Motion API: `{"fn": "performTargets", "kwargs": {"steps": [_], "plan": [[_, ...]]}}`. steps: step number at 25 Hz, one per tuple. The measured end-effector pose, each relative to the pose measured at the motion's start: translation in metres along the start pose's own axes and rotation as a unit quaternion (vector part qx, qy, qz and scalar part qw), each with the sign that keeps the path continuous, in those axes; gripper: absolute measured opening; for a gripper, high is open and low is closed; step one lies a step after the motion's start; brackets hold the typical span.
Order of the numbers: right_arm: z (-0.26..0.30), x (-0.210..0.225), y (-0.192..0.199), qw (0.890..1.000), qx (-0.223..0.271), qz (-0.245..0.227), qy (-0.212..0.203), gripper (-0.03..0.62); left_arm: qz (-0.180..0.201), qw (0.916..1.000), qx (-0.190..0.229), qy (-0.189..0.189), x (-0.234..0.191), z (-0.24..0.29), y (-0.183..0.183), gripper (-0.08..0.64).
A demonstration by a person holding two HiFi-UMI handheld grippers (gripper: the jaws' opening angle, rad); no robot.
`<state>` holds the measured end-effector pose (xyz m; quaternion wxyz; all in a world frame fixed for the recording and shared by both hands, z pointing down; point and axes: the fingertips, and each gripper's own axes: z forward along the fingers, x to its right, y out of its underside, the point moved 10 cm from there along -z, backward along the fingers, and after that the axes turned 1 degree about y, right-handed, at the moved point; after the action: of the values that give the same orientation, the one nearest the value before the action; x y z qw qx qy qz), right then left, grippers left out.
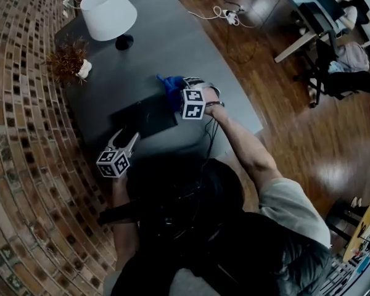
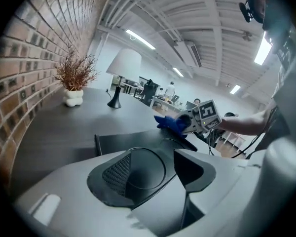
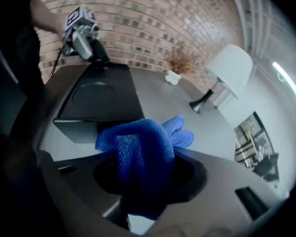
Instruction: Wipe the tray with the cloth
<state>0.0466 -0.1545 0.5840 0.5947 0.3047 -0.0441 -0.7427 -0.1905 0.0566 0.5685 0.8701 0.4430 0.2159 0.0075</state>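
Note:
A dark square tray (image 1: 145,119) lies on the grey table (image 1: 172,36). It shows as a shallow black tray (image 3: 101,95) with a round recess in the right gripper view. My right gripper (image 1: 180,96) is shut on a bunched blue cloth (image 1: 171,86) just off the tray's far right corner. The cloth (image 3: 143,152) fills the space between the jaws and hangs in front of them. My left gripper (image 1: 124,139) stands at the tray's near left corner, its two fingers apart with nothing between them. From the left gripper view, the cloth (image 2: 172,124) lies beyond the tray (image 2: 138,139).
A white lamp (image 1: 108,12) and a dried plant in a white pot (image 1: 68,60) stand at the table's far left. A brick wall (image 1: 18,134) runs along the left. Cables (image 1: 225,14) lie on the wooden floor, and desks with seated people (image 1: 333,17) are at the far right.

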Motion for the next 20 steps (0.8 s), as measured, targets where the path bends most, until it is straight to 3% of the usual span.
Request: {"fn": "performTargets", "kwargs": {"steps": [3, 7, 10, 13, 14, 17, 20], "plan": [[0.001, -0.022, -0.015, 0.997, 0.001, -0.082, -0.013, 0.169, -0.015, 0.9999, 0.002, 0.004, 0.0, 0.0, 0.0, 0.278], [-0.016, -0.06, -0.015, 0.993, -0.017, -0.114, -0.021, 0.169, -0.008, 0.9999, -0.009, -0.001, 0.002, 0.0, -0.002, 0.278], [-0.039, -0.105, -0.008, 0.985, -0.016, -0.157, -0.063, 0.169, -0.01, 0.9999, -0.01, 0.003, 0.001, 0.001, -0.003, 0.278], [-0.053, -0.124, 0.011, 0.983, 0.001, -0.138, -0.117, 0.169, -0.006, 0.9995, -0.03, 0.011, 0.005, 0.005, 0.003, 0.284], [-0.052, -0.114, 0.016, 0.987, -0.005, -0.116, -0.108, 0.169, 0.001, 0.9992, -0.039, 0.009, 0.008, 0.007, 0.005, 0.285], [-0.037, -0.058, 0.015, 0.996, -0.038, -0.08, -0.014, 0.169, 0.004, 0.999, -0.044, 0.011, 0.012, 0.008, 0.007, 0.288], [-0.014, -0.021, -0.011, 0.992, -0.033, -0.122, 0.029, 0.169, 0.004, 0.9988, -0.047, 0.009, 0.014, 0.009, 0.009, 0.288]]}}
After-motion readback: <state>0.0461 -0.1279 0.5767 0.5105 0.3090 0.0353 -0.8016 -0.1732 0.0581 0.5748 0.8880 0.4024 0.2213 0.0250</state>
